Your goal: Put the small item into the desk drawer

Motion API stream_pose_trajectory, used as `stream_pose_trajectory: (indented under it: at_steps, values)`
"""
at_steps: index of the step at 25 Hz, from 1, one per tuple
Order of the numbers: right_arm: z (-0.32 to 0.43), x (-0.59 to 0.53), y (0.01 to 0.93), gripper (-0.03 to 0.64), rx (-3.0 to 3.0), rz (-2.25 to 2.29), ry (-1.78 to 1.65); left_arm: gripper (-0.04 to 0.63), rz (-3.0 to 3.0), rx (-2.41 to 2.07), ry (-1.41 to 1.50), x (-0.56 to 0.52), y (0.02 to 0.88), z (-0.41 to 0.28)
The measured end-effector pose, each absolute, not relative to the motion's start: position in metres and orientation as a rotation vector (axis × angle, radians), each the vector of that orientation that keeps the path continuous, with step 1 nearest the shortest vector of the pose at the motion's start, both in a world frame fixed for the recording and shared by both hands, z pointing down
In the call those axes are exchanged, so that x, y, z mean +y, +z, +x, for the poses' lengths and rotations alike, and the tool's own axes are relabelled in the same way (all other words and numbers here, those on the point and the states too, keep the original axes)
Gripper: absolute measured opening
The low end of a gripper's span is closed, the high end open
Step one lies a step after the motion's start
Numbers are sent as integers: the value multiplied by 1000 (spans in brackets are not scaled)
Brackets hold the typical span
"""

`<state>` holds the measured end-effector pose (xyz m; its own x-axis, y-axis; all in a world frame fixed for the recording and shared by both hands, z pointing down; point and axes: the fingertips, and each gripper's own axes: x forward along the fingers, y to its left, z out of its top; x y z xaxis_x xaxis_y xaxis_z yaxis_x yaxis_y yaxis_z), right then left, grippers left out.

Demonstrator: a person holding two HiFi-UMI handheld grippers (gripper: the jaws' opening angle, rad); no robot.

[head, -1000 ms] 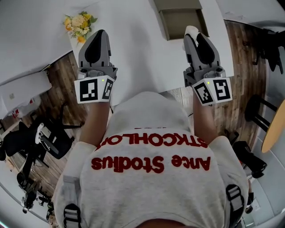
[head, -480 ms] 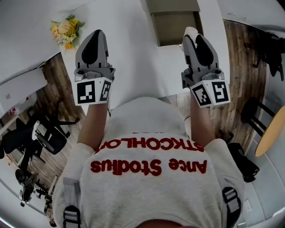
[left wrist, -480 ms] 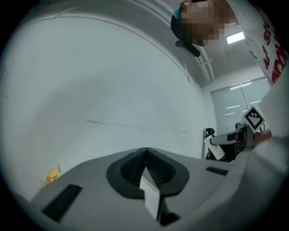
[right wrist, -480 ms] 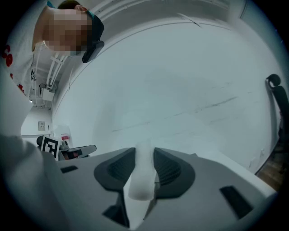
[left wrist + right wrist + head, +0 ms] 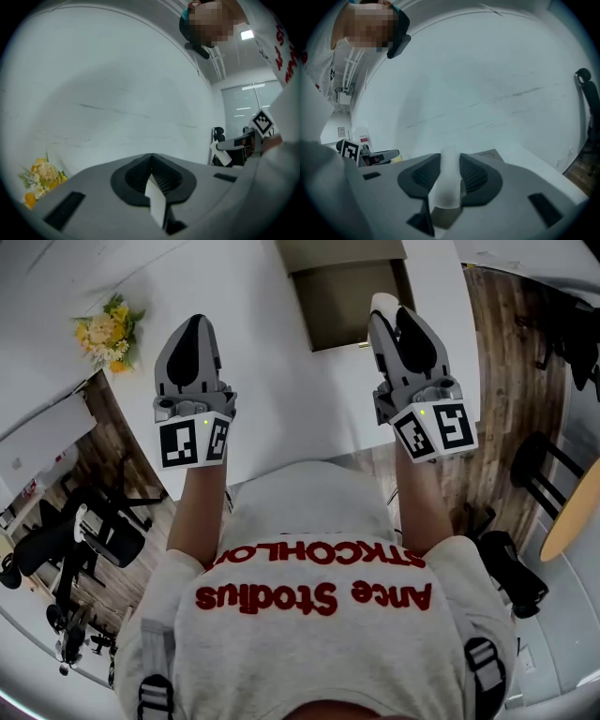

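1. The item point(image 5: 447, 183) is a small, pale, rounded piece with a smooth, slightly see-through look, probably plastic. I judge it light and fairly stiff. The smooth curved skin could let it slip or twist in a loose hold.
2. The best hold is across its middle, with the pads on opposite sides of the round body. A hold near an end could let it squirt out.
3. The right gripper point(image 5: 398, 320) is clamped on the item. Its jaws are held apart by the body, one pad on each side. The item's far end pokes out just past the jaw tips.
4. The left gripper point(image 5: 151, 159) has its jaws together and carries nothing of the task. A thin white strip point(image 5: 156, 201) sits in the seam near the base. I cannot tell whether it belongs to the gripper.
5. The drawer point(image 5: 352, 296) stands open in the white bench point(image 5: 272, 362), just ahead of the right gripper's tips and a little towards the left gripper. Its floor looks bare, so a light item could roll or bounce once released. Letting go low inside would suit it.
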<state>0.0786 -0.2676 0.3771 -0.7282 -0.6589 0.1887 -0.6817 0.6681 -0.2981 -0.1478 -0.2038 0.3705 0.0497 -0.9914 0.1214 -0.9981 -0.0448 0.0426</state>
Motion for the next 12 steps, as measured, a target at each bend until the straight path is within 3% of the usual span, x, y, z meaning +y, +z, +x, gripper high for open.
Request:
stream_pose_trajectory:
  at_steps: [12]
  values:
    - [82, -293, 473, 135, -2572, 1036, 601, 8, 2176, -2003, 167, -218, 412, -129]
